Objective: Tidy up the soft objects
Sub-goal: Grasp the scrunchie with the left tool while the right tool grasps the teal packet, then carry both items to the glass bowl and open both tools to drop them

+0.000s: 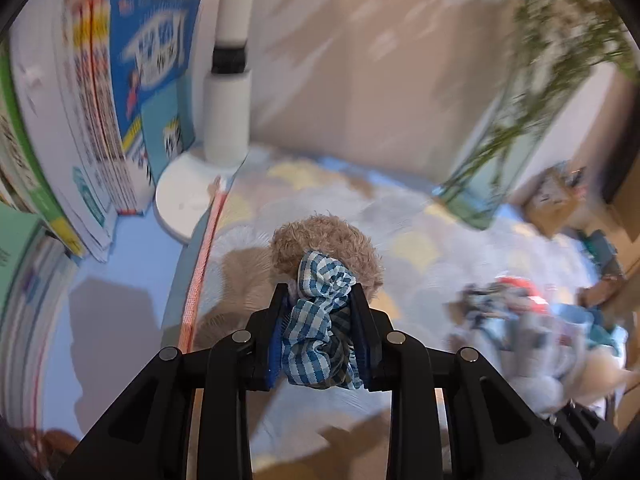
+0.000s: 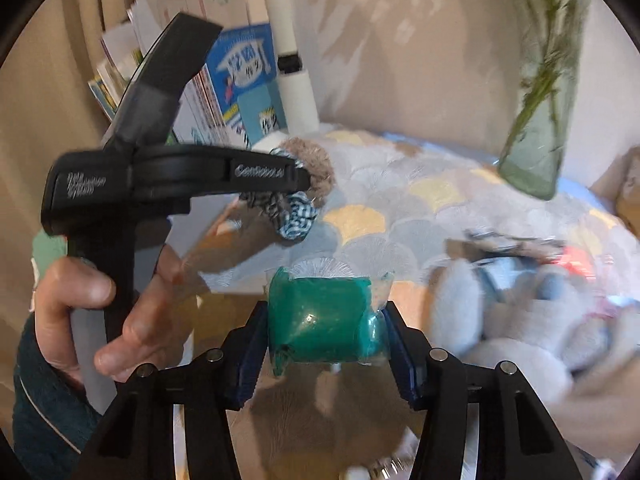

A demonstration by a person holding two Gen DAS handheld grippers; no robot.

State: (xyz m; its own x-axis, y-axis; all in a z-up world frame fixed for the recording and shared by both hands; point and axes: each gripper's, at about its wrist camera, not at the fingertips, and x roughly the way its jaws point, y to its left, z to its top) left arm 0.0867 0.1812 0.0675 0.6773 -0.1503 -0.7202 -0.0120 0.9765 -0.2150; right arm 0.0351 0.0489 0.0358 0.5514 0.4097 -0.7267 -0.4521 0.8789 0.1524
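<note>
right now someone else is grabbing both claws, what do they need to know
Left claw: shut on the blue checked scrunchie, held in the air above the patterned blanket; a tan fuzzy scrunchie hangs with it, grip on that one unclear.
Right claw: shut on the green bagged bundle, also lifted.
Left on the blanket: the pale blue plush toy and a blurred heap of small cloth items to the right.
Done: two items picked up. To do: set both down where they belong, then the plush and the heap. No drop spot is in view.
</note>
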